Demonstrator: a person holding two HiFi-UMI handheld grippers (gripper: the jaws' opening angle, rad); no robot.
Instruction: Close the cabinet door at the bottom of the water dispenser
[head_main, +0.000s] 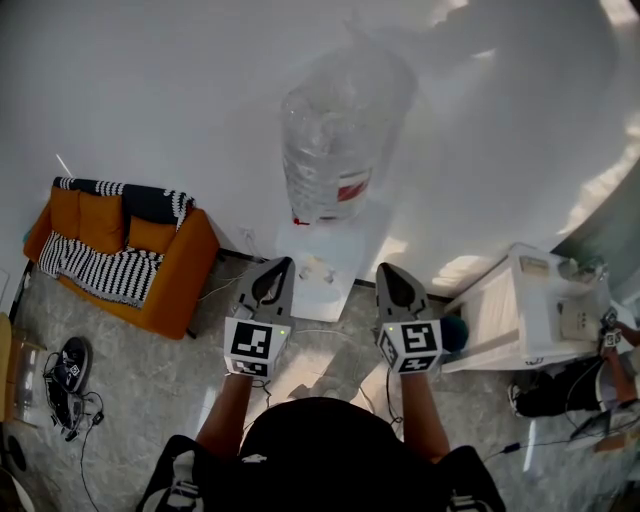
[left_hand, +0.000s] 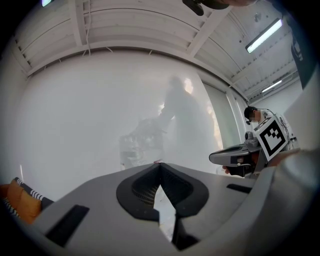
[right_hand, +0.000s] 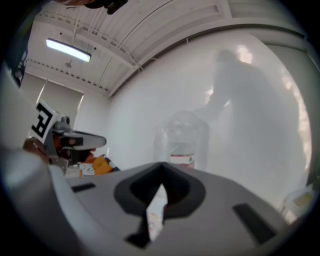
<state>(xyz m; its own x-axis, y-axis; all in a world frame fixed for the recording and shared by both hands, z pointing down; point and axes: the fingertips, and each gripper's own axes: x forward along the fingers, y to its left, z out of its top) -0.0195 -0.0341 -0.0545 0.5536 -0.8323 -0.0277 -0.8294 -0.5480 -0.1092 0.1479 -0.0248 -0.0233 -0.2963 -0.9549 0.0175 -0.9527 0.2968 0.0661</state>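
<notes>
The water dispenser (head_main: 338, 262) is standing just on the far side of, and between, the left gripper (head_main: 284, 262) and right gripper (head_main: 386, 270), its cabinet door low down and unseen. Both sets of fingers are sitting pressed together, empty.

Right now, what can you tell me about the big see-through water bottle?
The water bottle is big, clear and plastic-looking, with ribbed, crinkly sides and a red-and-white label low on its side. It stands upright, neck-down, on top of the white water dispenser, with a bit of red at the neck. The white wall is close behind it. Whether water is inside cannot be told. Only the dispenser touches it, as far as the views show.
</notes>
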